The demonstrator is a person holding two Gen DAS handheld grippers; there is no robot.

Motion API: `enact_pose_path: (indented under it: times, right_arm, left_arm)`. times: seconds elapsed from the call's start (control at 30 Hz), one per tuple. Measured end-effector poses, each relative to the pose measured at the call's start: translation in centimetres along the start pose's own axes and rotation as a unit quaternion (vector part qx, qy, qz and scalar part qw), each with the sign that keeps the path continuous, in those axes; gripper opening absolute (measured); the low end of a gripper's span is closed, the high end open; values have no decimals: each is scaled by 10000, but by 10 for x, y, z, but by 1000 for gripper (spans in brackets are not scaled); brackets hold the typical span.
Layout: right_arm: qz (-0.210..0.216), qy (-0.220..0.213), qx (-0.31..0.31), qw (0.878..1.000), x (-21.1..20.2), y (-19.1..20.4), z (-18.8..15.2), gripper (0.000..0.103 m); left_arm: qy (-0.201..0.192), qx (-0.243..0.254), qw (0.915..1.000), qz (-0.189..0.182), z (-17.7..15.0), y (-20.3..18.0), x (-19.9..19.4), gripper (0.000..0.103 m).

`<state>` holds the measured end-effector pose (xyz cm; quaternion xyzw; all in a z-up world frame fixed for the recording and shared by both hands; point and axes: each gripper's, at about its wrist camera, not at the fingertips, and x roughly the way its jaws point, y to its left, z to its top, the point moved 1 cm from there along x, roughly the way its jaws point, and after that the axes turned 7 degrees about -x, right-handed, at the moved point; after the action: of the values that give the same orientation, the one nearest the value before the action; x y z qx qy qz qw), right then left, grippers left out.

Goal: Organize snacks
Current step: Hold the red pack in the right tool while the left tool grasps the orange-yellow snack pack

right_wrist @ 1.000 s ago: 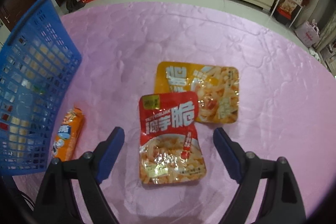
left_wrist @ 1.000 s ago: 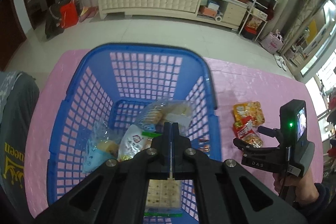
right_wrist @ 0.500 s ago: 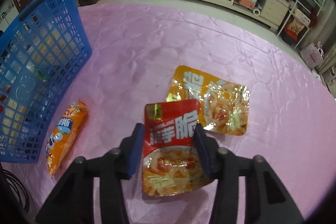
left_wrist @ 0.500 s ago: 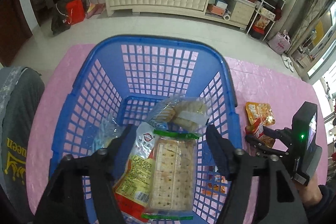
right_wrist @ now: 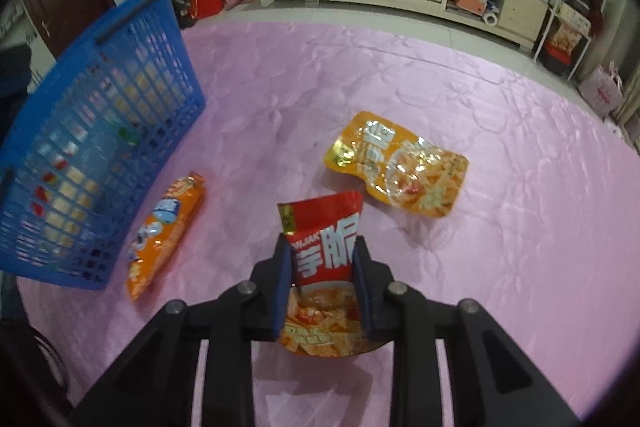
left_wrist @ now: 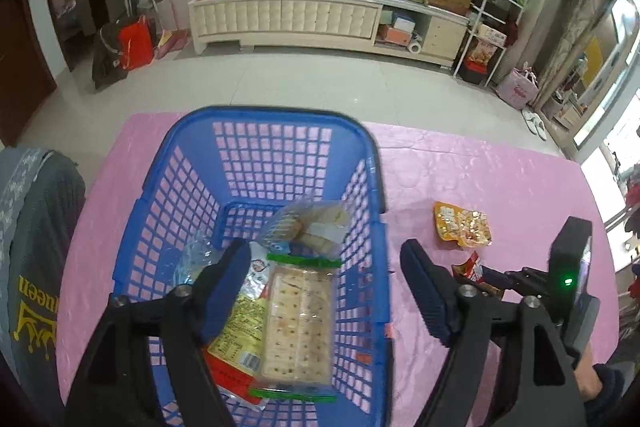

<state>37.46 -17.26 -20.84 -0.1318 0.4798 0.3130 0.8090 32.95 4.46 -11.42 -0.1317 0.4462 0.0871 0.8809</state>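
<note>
Right tool (right_wrist: 322, 279) closing on the red snack pouch (right_wrist: 320, 247), pads pressed to both its side edges, pouch bowed between them and lifted off the pink counter (right_wrist: 500, 247). Left tool (left_wrist: 324, 291) opening wide over the blue basket (left_wrist: 256, 115), nothing between its pads; cracker pack (left_wrist: 298, 323) lying loose in the basket below, on top of other bagged snacks. Yellow pouch (right_wrist: 400, 163) flat on the counter just beyond the red one, not touching it. Orange packet (right_wrist: 166, 227) also on the counter, close beside the basket wall.

Risks from here, as a judgement:
- Edge grip on a slick, soft pouch: likely to buckle further and squirt out during the carry, dropping short of the basket.
- Tighter squeeze to compensate: possible crushing of the contents or a burst seal.
- Path to the basket passing over the orange packet and the tall mesh wall: a low carry could snag the dangling pouch end on the rim or nudge the packet.
- Left tool hanging above the basket opening: a chance of the two tools colliding unless it clears first.
- Basket light and free-standing: a knock on the rim could slide or tip it.
</note>
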Motion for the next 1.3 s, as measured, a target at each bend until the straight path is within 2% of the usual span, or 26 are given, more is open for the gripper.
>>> enact_pose_path:
  times: [0.3,0.43,0.5,0.63,0.8,0.9,0.97,1.07,1.3]
  right_arm:
    - [120,-664,336,9972,-60,-11,-1,32]
    - [53,-857,376,9956,-72,-16,-7,33]
    - [50,-924,436,9948,-76,-21,-12,33]
    - [110,-947,675,9932,-77,-38,-13,33]
    - [48,-1062,755,9915,-84,-50,-11,33]
    - [-142,-1108,748,9909,-85,-59,-9,33]
    - [-328,-1097,687,9910,-80,-63,-8,33]
    - [-309,-1025,864,9905,-68,-75,-7,33]
    - [-433,-903,1134,9885,-53,-103,-3,33]
  left_arm:
    - [35,348,9993,-110,-10,-44,-4,77]
    - [146,632,9978,-127,-20,-69,2,77]
    - [146,841,9964,-17,-24,-84,8,77]
    - [271,1022,9944,10,-28,-106,21,77]
    - [575,1219,9906,-252,-32,-131,47,77]
    - [831,1257,9879,-357,-31,-143,72,77]
    - [914,1305,9867,-325,-32,-150,85,77]
    - [990,1406,9848,-228,-29,-161,103,77]
    - [1305,1501,9787,-517,-15,-175,133,77]
